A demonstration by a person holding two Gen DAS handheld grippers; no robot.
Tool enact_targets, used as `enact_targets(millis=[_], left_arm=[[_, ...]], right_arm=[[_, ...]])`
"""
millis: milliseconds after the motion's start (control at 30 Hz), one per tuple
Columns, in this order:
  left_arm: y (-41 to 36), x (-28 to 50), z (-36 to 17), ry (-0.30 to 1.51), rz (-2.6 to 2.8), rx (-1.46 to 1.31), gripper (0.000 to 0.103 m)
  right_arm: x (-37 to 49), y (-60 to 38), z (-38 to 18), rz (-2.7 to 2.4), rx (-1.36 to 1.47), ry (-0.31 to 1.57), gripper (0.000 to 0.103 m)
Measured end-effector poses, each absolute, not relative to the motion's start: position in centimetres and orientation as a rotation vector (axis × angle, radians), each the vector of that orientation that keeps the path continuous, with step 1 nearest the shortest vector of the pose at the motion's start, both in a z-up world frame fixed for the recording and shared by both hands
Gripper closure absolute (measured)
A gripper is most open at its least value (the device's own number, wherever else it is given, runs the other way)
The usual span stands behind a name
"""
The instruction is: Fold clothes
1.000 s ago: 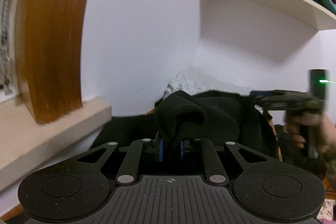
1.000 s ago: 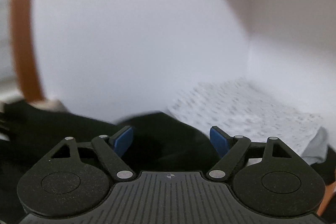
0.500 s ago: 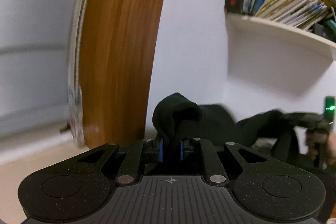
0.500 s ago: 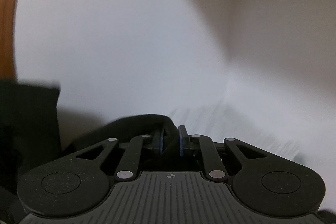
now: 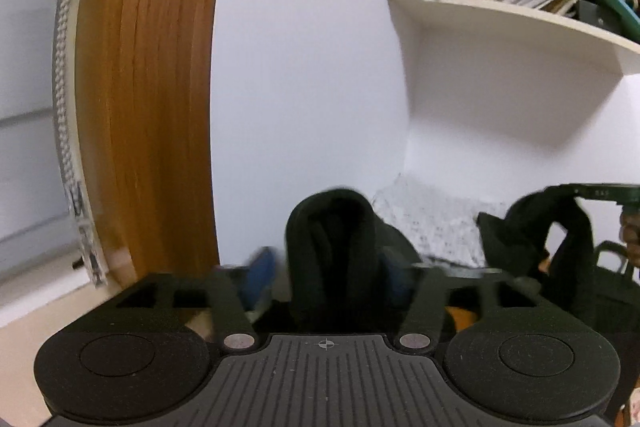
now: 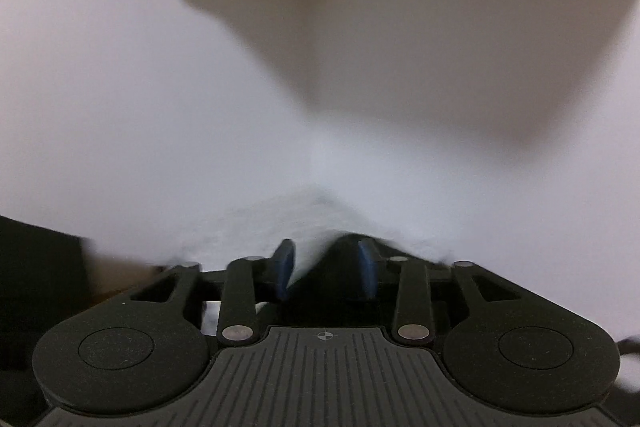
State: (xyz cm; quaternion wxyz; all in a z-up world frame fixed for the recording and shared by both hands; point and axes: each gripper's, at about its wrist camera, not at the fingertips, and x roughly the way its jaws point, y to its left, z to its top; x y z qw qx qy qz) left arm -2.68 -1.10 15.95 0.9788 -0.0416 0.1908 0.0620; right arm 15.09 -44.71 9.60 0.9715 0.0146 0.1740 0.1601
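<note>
Here, a black garment (image 5: 332,247) was seen bunched between the parted fingers of the left gripper (image 5: 328,275), its far end draped near the right gripper (image 6: 326,267), also spread wide. Released unevenly, the fold could be spoiled.

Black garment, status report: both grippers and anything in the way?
Left gripper open, black garment bunched between pads. Right gripper open, cloth between. Shelf overhead, clear.
</note>
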Motion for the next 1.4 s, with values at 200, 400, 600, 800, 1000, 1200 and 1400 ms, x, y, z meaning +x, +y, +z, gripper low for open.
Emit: enact_targets(millis=[200, 400, 600, 800, 1000, 1200, 1400], left_arm=[[-0.2, -2.8, 15.4, 0.431, 0.153, -0.089, 0.007], [0.7, -3.8, 15.1, 0.443, 0.160, -0.111, 0.000], [1.7, -6.2, 13.3, 0.482, 0.182, -0.115, 0.000], [4.6, -10.6, 11.3, 0.529, 0.238, -0.149, 0.000], [7.6, -16.7, 9.9, 0.512, 0.282, -0.218, 0.000], [9.9, -21.5, 7.4, 0.516, 0.364, -0.259, 0.000], [11.6, -25.9, 6.6, 0.459, 0.392, -0.313, 0.000]], right_arm=[[14.3, -39.5, 8.2, 0.487, 0.013, 0.366, 0.040], [13.4, -34.4, 5.7, 0.630, 0.018, 0.455, 0.024], [11.8, -29.6, 1.2, 0.730, -0.049, 0.569, 0.023], [9.3, -25.6, -1.1, 0.803, -0.096, 0.624, 0.017], [8.6, -23.8, -1.8, 0.784, -0.158, 0.617, 0.008], [9.6, -23.5, -4.2, 0.773, -0.124, 0.649, 0.004], [9.6, -23.2, -4.5, 0.758, -0.129, 0.650, 0.003]])
